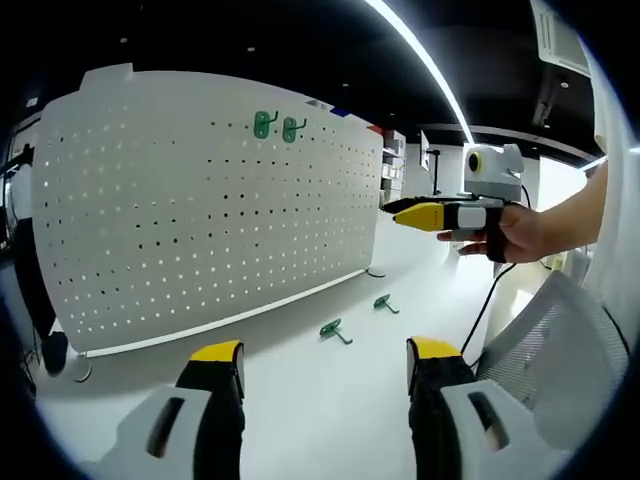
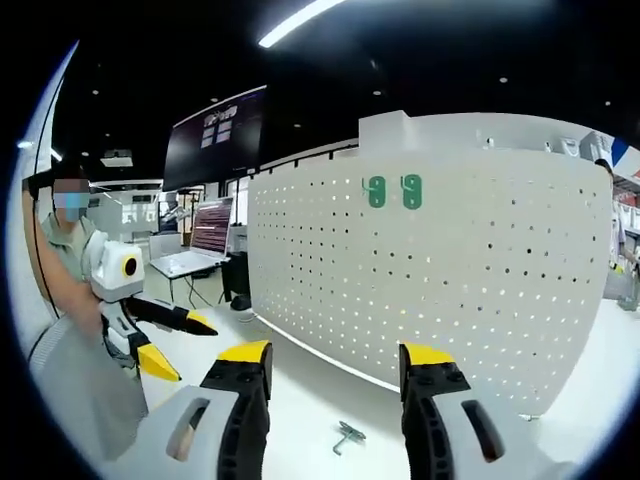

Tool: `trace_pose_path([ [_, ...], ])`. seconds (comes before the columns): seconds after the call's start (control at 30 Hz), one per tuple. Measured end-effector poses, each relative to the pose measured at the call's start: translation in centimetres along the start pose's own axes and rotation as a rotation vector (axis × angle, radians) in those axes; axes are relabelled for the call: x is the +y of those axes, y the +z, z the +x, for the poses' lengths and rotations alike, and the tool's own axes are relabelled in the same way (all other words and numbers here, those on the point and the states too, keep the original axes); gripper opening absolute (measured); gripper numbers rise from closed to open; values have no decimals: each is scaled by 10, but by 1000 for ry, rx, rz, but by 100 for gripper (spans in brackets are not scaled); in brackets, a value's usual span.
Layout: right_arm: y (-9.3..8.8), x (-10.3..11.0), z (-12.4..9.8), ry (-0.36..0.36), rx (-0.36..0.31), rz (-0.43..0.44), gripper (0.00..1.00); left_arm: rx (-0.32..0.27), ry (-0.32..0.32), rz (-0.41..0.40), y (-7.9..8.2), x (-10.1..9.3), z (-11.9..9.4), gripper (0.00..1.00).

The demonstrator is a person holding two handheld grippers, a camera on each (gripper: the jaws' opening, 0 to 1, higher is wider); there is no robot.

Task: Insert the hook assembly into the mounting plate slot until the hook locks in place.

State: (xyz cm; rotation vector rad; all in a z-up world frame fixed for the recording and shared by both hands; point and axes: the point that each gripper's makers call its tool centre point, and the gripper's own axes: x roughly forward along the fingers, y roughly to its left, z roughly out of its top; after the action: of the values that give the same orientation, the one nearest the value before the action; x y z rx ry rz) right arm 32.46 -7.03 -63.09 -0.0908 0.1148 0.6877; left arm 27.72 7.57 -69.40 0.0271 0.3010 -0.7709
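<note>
White tabletop (image 1: 300, 390), hook (image 1: 335, 329) lying flat

Open laptop (image 2: 192, 245) on desk, dark wall screen (image 2: 215, 135), ceiling light strip (image 1: 425, 62)

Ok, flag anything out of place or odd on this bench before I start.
Nothing looks damaged or spilled. Two green hooks lie loose on the white table in front of the pegboard, while two more already hang near its top. Both grippers, left and right, are open and empty.
</note>
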Motion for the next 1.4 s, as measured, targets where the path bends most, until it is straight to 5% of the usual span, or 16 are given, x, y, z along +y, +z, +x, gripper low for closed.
trace_pose_path([
  [0.53, -34, 10, -24, 39, 91, -18, 55, -5, 4, -10, 2, 2, -1, 69],
  [1.4, -68, 0, -42, -20, 195, 4, 59, 20, -1, -35, -5, 6, -4, 70],
])
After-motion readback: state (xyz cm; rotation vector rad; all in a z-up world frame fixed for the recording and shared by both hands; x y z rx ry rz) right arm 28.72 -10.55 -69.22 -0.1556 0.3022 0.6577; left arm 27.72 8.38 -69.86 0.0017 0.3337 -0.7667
